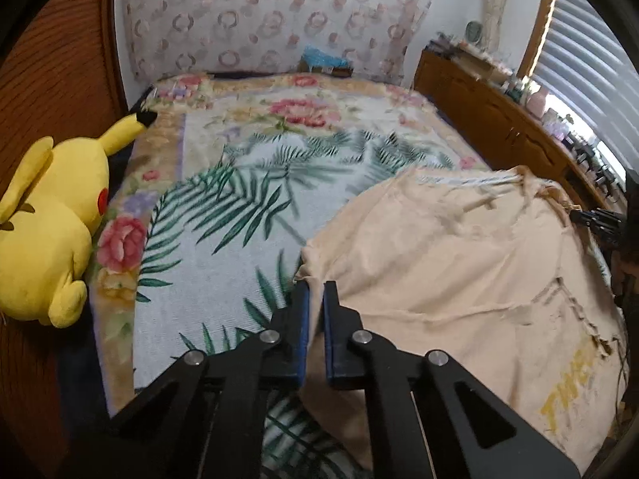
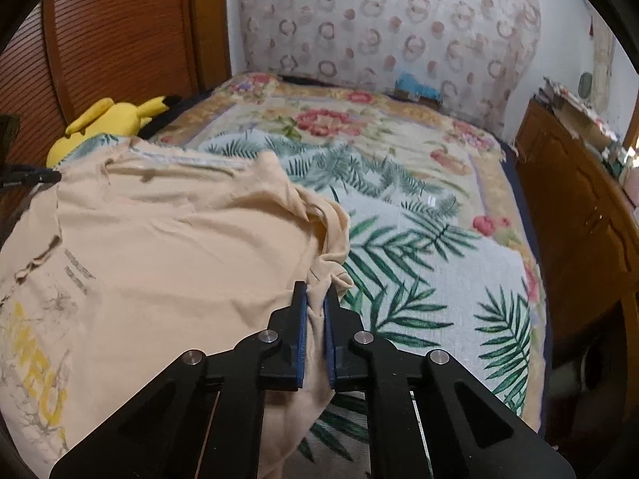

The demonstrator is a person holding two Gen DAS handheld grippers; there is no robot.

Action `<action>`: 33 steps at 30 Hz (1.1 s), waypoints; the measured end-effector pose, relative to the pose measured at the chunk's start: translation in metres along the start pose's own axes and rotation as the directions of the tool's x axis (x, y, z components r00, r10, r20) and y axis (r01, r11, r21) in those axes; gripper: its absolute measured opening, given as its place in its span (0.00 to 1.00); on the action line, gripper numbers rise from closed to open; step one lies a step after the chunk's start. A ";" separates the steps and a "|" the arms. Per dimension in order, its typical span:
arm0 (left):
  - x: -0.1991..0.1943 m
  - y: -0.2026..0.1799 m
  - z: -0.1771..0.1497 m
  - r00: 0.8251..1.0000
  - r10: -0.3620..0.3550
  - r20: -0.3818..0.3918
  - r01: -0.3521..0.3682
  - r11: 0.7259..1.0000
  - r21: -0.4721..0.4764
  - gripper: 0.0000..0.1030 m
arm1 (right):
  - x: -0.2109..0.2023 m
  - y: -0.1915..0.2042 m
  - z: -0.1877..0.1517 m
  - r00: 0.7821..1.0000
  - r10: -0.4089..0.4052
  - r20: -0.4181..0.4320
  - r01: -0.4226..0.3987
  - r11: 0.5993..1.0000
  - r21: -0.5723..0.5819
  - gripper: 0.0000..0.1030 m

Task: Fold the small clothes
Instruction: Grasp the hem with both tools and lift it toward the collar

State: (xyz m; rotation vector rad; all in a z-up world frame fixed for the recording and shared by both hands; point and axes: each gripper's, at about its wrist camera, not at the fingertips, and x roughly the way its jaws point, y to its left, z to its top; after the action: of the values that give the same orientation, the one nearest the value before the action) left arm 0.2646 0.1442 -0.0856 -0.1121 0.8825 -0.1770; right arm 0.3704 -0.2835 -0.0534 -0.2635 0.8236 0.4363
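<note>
A pale peach T-shirt (image 2: 167,247) carries cracked yellow lettering and small dark print near its left edge. Under it lies a bedspread (image 1: 239,207) of pale grey-white with green palm fronds, pink-red flowers and a tan border. The plush toy (image 1: 48,231) at far left is bright yellow with a red cheek and black ear tip. The grippers' pads (image 2: 301,331) are blue on black.

A home bedroom: bed (image 1: 279,183), plush toy (image 1: 52,223), wooden dresser (image 1: 499,119).

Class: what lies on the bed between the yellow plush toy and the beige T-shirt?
Only bare floral bedspread separates the plush toy from the T-shirt, seen in the left wrist view.
</note>
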 end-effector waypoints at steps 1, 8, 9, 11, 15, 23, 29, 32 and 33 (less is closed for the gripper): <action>-0.008 -0.004 0.000 1.000 -0.004 0.022 0.004 1.000 0.004 0.03 | -0.005 0.000 0.002 1.000 -0.003 0.016 0.002 1.000 0.005 0.04; -0.080 -0.037 -0.006 0.981 -0.057 0.184 0.048 0.997 0.054 0.03 | -0.062 0.008 0.011 0.990 -0.013 0.137 0.011 1.000 0.012 0.04; -0.087 -0.041 -0.008 0.978 -0.064 0.197 0.054 0.997 0.060 0.03 | -0.070 0.010 0.010 0.989 -0.011 0.151 0.010 1.000 0.009 0.04; -0.103 -0.048 -0.016 0.971 -0.079 0.225 0.063 0.995 0.077 0.03 | -0.089 0.016 0.006 0.984 -0.013 0.179 0.013 1.000 0.002 0.04; -0.121 -0.058 -0.030 0.966 -0.082 0.246 0.059 0.993 0.103 0.03 | -0.120 0.028 -0.007 0.977 -0.017 0.215 0.019 1.000 -0.003 0.04; -0.152 -0.074 -0.067 0.956 -0.085 0.282 0.051 0.991 0.125 0.03 | -0.164 0.037 -0.038 0.969 -0.038 0.246 0.034 0.999 0.021 0.04; -0.189 -0.082 -0.108 0.943 -0.089 0.322 0.053 0.992 0.117 0.03 | -0.194 0.048 -0.067 0.965 -0.052 0.256 0.047 0.999 0.026 0.04; -0.206 -0.083 -0.129 0.938 -0.096 0.335 0.064 0.993 0.104 0.03 | -0.209 0.049 -0.087 0.966 -0.047 0.254 0.037 0.998 0.043 0.04; -0.211 -0.083 -0.135 0.937 -0.096 0.336 0.065 0.993 0.101 0.03 | -0.213 0.050 -0.095 0.968 -0.041 0.248 0.030 0.998 0.050 0.04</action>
State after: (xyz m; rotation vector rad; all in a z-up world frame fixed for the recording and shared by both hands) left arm 0.0196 0.1014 0.0034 -0.0926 0.5229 -0.2647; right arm 0.1579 -0.3342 0.0423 -0.1762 0.5810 0.4071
